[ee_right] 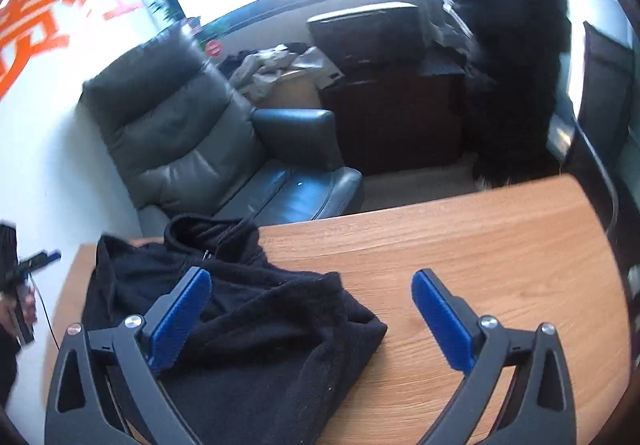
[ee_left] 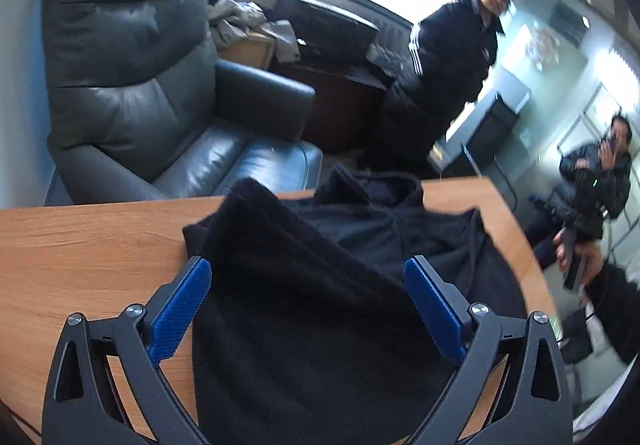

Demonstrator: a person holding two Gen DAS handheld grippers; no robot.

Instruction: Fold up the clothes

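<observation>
Left wrist view, gripper: my left gripper stood spread wide, its blue pads clear of the cloth on both sides, pinching nothing.
Left wrist view, garment: the black hoodie lay on the wooden table, a fleecy fold running from 6 o'clock up between the jaws toward 12, the hood bunched at the far table edge.
Left wrist view, surroundings: a grey leather armchair sat at 10 o'clock beyond the table; one person stood at 1 o'clock and another sat at 3 o'clock.
Right wrist view, gripper: my right gripper was likewise fully spread and held nothing; its left pad hung over the cloth, its right pad over bare wood.
Right wrist view, garment: the hoodie filled 7 to 10 o'clock, hood and drawcord at the far edge, a lower corner ending near the frame's centre.
Right wrist view, other hand: the left gripper showed small at 9 o'clock.
Step in hand, my judgement: both sides looked released after a fold, so I would next smooth the lumpy layers, then pick matching edges for the following fold.
Care, my judgement: thick fleece slips and bunches; I would bite deep into a single edge and lift both sides evenly.
</observation>
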